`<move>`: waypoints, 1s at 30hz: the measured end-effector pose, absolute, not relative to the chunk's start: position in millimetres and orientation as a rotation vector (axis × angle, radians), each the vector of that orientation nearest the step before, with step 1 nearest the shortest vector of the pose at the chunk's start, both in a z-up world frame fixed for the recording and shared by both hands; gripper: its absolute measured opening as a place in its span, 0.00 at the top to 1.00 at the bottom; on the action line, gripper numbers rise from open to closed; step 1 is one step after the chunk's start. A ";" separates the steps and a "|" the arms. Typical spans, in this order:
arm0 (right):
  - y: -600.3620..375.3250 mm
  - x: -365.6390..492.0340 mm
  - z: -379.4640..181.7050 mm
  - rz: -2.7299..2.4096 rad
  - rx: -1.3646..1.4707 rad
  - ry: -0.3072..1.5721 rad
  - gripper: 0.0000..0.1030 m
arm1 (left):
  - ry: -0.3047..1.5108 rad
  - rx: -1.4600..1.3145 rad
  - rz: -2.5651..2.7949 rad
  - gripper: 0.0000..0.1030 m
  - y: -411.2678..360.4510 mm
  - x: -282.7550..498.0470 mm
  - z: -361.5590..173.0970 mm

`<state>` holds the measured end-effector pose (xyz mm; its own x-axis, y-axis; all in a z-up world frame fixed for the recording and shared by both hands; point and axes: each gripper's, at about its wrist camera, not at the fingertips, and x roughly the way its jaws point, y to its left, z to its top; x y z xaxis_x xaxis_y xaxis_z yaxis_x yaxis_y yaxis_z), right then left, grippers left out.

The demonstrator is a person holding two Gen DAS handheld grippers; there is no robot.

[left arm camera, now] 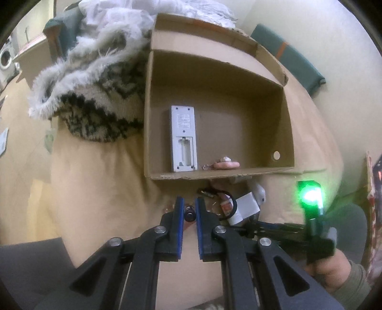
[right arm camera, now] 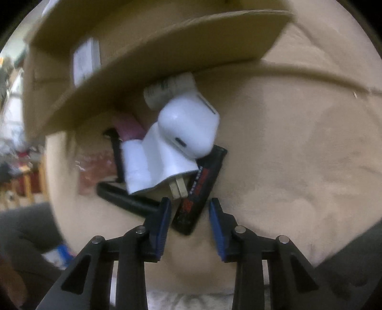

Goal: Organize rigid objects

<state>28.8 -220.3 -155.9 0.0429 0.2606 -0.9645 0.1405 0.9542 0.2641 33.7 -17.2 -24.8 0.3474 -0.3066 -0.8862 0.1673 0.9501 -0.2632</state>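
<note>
An open cardboard box lies on the tan bedsheet and holds a white remote lying back up and a pink keychain. My left gripper is shut on a small dark battery just in front of the box. A pile of small items lies in front of the box: a white charger plug, a white earbud case and a flat black pack with red print. My right gripper is open, its fingers on either side of the black pack's near end.
A fringed patterned rug and white cloth are heaped left of the box. A green cushion lies behind it. The box's flap overhangs the pile. The right gripper's handle with a green light is at right.
</note>
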 end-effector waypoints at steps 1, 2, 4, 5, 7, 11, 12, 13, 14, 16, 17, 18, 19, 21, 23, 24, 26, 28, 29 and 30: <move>-215.9 29.9 -156.9 0.091 0.283 1.529 0.65 | 1.171 -0.132 -0.314 0.91 -18.3 32.8 -23.5; -211.6 31.4 -157.0 0.086 0.242 1.520 0.67 | 1.170 -0.131 -0.317 0.91 -19.0 32.5 -23.1; -207.3 32.9 -157.0 0.069 0.196 1.501 0.71 | 1.171 -0.122 -0.320 0.91 -21.0 31.2 -23.5; -205.7 32.7 -156.8 0.066 0.175 1.495 0.75 | 1.169 -0.118 -0.321 0.91 -21.8 30.7 -23.6; -203.3 30.3 -153.8 0.063 0.127 1.483 0.88 | 1.165 -0.115 -0.319 0.91 -21.8 29.9 -23.2; -210.6 18.9 -141.6 0.065 0.219 1.481 0.89 | 1.163 -0.123 -0.300 0.91 -18.0 31.6 -24.0; -212.4 14.6 -135.8 0.069 0.241 1.474 0.89 | 1.163 -0.125 -0.295 0.91 -17.2 31.6 -24.1; -213.3 8.9 -130.1 0.073 0.257 1.466 0.89 | 1.163 -0.129 -0.292 0.91 -16.2 31.6 -24.1; -214.6 4.3 -123.3 0.081 0.270 1.454 0.89 | 1.160 -0.131 -0.290 0.91 -15.6 31.3 -23.5; -214.8 -4.9 -109.6 0.092 0.267 1.422 0.89 | 1.152 -0.127 -0.289 0.91 -15.7 29.9 -21.7; -212.8 -8.4 -102.5 0.092 0.262 1.404 0.89 | 1.148 -0.121 -0.288 0.91 -16.3 28.8 -21.1; -213.2 -12.9 -93.9 0.082 0.255 1.379 0.89 | 1.148 -0.120 -0.288 0.91 -16.4 28.2 -21.2; -215.4 -17.1 -85.2 0.066 0.248 1.349 0.89 | 1.153 -0.128 -0.293 0.91 -15.9 27.9 -22.3; -221.1 -21.2 -67.4 0.060 0.255 1.289 0.89 | 1.162 -0.136 -0.294 0.91 -15.0 28.3 -24.5; -225.3 -24.5 -51.0 0.058 0.265 1.229 0.89 | 1.162 -0.123 -0.282 0.91 -15.1 28.5 -25.9; -232.3 -23.1 -44.2 0.067 0.279 1.199 0.89 | 1.160 -0.119 -0.277 0.91 -14.9 28.5 -26.4; -239.5 -12.1 -30.7 0.093 0.306 1.139 0.89 | 1.156 -0.116 -0.268 0.91 -14.3 28.4 -26.7; -248.2 -10.2 -19.4 0.095 0.326 1.087 0.89 | 1.153 -0.111 -0.258 0.91 -13.7 28.6 -27.6; -252.4 -9.5 -14.9 0.095 0.331 1.071 0.89 | 1.154 -0.110 -0.255 0.91 -13.4 28.7 -28.2; -255.2 -8.2 -13.0 0.093 0.337 1.061 0.89 | 1.155 -0.107 -0.250 0.91 -13.0 29.0 -29.2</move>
<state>-8.2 -255.2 -13.0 0.4897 0.2359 -0.8394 0.0858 0.9450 0.3157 29.0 -13.0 -29.2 0.3798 -0.2505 -0.8905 0.1403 0.9671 -0.2122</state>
